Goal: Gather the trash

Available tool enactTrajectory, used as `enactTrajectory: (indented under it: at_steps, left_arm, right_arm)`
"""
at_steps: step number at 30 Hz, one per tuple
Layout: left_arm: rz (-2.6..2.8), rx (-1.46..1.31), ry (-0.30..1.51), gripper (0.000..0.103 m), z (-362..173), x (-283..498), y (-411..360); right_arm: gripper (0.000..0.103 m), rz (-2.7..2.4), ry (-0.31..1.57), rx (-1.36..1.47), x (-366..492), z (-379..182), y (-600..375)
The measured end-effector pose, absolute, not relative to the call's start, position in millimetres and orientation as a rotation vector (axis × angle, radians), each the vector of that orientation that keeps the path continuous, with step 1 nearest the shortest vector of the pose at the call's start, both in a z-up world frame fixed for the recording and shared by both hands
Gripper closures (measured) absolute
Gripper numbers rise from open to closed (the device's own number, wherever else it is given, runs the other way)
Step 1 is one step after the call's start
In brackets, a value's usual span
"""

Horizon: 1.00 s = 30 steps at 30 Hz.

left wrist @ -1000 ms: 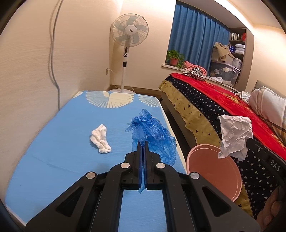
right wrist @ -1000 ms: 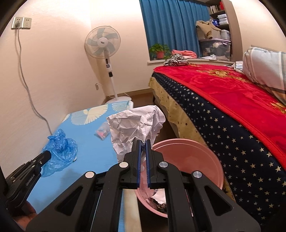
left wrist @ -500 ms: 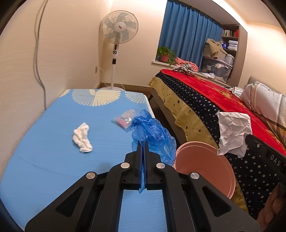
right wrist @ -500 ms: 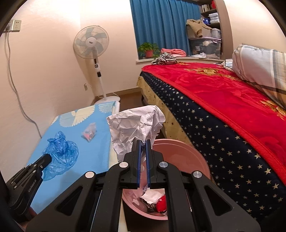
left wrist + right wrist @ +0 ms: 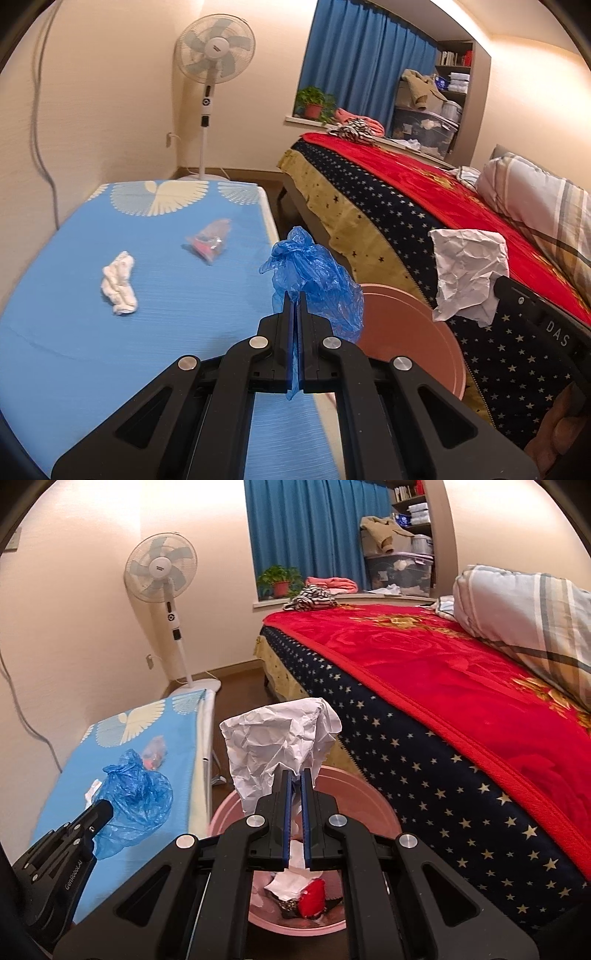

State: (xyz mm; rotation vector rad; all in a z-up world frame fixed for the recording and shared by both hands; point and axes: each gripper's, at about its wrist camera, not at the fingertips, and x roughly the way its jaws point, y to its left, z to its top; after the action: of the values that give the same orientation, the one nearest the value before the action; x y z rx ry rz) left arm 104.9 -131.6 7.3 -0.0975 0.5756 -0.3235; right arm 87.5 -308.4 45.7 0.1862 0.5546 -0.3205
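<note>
- Left gripper (image 5: 294,295): jaws pinched tight on a crumpled blue plastic bag (image 5: 314,284); the bag is held over the bin-side edge of the blue table (image 5: 66,332), just beside the pink bin (image 5: 410,332).
- Right gripper (image 5: 295,775): jaws nearly together, clamped on a crumpled white paper (image 5: 277,746), which is carried directly above the pink bin (image 5: 369,797).
- Paper scraps and a red item are seen inside the bin.
- A white tissue wad (image 5: 120,288) and a small clear wrapper (image 5: 210,240) are left on the table, well apart from the bin.
- The bin is wedged between the table and the bed (image 5: 424,686).
</note>
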Motion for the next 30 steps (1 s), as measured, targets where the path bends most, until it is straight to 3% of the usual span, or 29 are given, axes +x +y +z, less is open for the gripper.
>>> enactTrajectory:
  at_steps: [14, 20, 21, 23, 24, 30]
  left_arm:
    - [-0.383, -0.097, 0.629, 0.102, -8, 118, -161]
    - [-0.452, -0.113, 0.662, 0.099, -16, 124, -172]
    - [-0.458, -0.113, 0.669, 0.096, -17, 125, -174]
    - [-0.455, -0.116, 0.675, 0.081, -20, 126, -174]
    - [-0.451, -0.118, 0.678, 0.081, -21, 126, -174]
    - [-0.408, -0.119, 0.669, 0.081, -22, 128, -162]
  right_arm:
    - [0.098, -0.380, 0.575, 0.203, 89, 36, -327]
    - [0.092, -0.418, 0.597, 0.226, 92, 30, -337]
    - [0.088, -0.420, 0.601, 0.232, 92, 28, -339]
    - [0.069, -0.438, 0.606, 0.240, 92, 26, -341]
    - [0.055, -0.445, 0.602, 0.243, 92, 26, -341]
    - [0.053, -0.422, 0.584, 0.242, 94, 25, -333]
